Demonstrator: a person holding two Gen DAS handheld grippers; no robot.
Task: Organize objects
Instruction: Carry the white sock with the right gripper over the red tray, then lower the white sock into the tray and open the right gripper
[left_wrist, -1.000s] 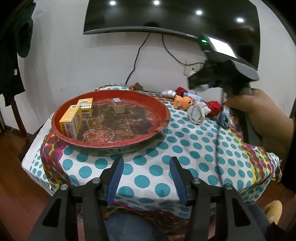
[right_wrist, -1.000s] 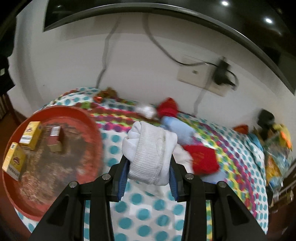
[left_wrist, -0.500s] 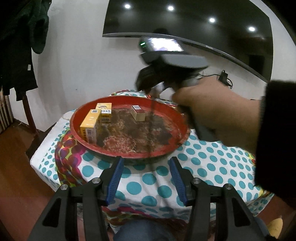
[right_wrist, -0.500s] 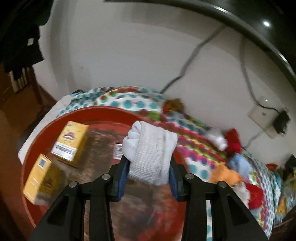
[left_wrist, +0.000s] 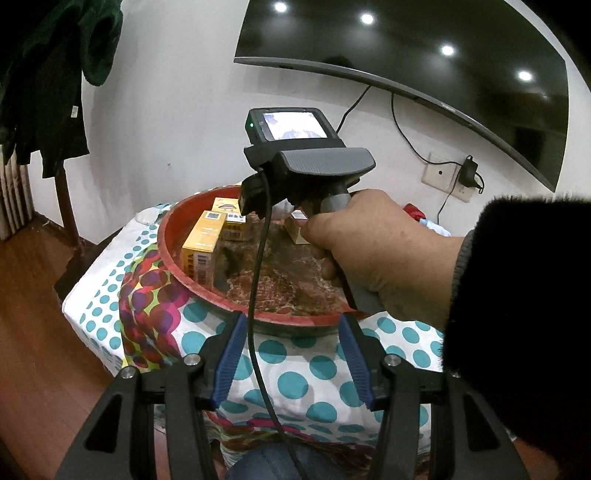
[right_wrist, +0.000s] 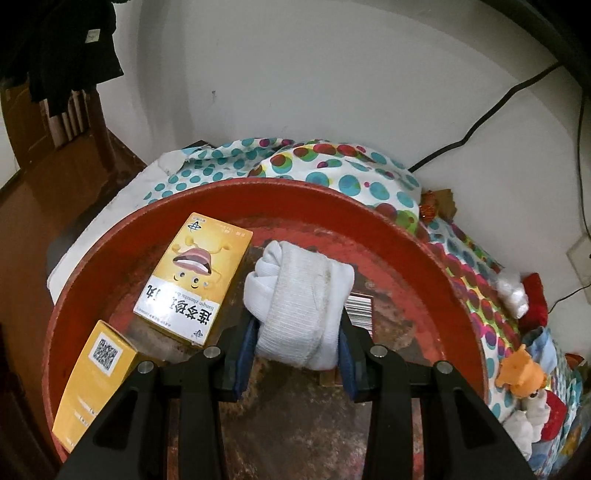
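Observation:
My right gripper (right_wrist: 295, 350) is shut on a rolled white sock (right_wrist: 299, 299) and holds it over the round red tray (right_wrist: 424, 254). In the tray lie a yellow box with a cartoon face (right_wrist: 192, 280), a second yellow box (right_wrist: 92, 373) at the near left, and a small barcoded box (right_wrist: 360, 314) partly hidden behind the sock. My left gripper (left_wrist: 291, 354) is open and empty above the dotted tablecloth, just short of the tray's near rim (left_wrist: 280, 317). In the left wrist view the right gripper's body (left_wrist: 310, 166) and the hand holding it hover over the tray.
Socks and small toys, among them an orange plush (right_wrist: 519, 373) and red cloth (right_wrist: 535, 299), are piled on the dotted tablecloth (left_wrist: 295, 376) right of the tray. A wall socket with cables (left_wrist: 448, 175) and a TV (left_wrist: 424, 70) are behind. Wooden floor (left_wrist: 37, 332) lies left.
My right gripper has carried the white sock leftward from the pile to above the tray's middle. The left gripper has drawn closer to the tray's rim and stayed open.

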